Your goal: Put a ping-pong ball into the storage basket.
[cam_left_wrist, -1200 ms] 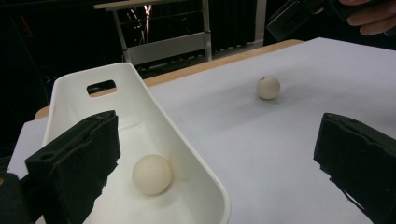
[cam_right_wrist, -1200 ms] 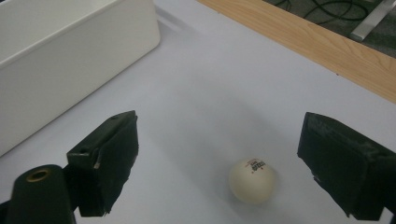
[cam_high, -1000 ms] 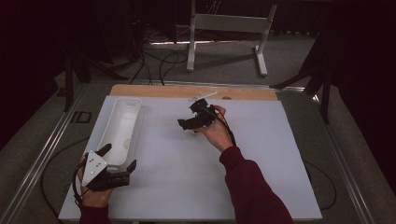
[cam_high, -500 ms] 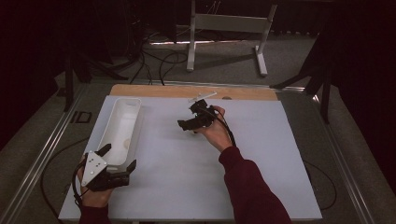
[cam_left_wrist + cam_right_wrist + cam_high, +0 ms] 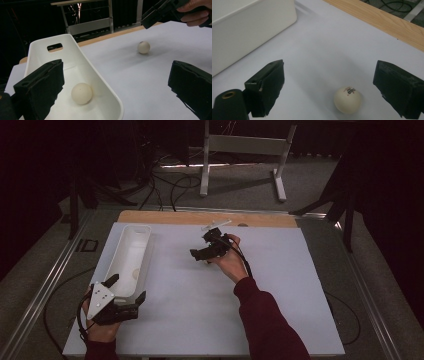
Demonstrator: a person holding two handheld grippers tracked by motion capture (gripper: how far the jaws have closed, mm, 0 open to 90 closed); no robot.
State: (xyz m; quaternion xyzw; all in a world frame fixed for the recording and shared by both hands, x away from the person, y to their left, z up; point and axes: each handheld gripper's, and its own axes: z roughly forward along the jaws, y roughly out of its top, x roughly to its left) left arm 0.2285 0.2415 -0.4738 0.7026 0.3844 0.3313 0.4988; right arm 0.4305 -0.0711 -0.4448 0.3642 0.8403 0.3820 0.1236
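Right tongs (image 5: 329,87) spread wide over a loose ping-pong ball (image 5: 347,99), not touching it.

The ball lies on the white bench (image 5: 280,285) between the two jaws, nearer the right-hand one in the right gripper view, with red print on top. A white bin (image 5: 129,257) stands to its left; inside it rests a second ping-pong ball (image 5: 81,93). The left tongs (image 5: 131,289), also spread, hover at the bin's near end, one jaw over the bin's inside. A wooden strip (image 5: 200,217) edges the bench's far side.
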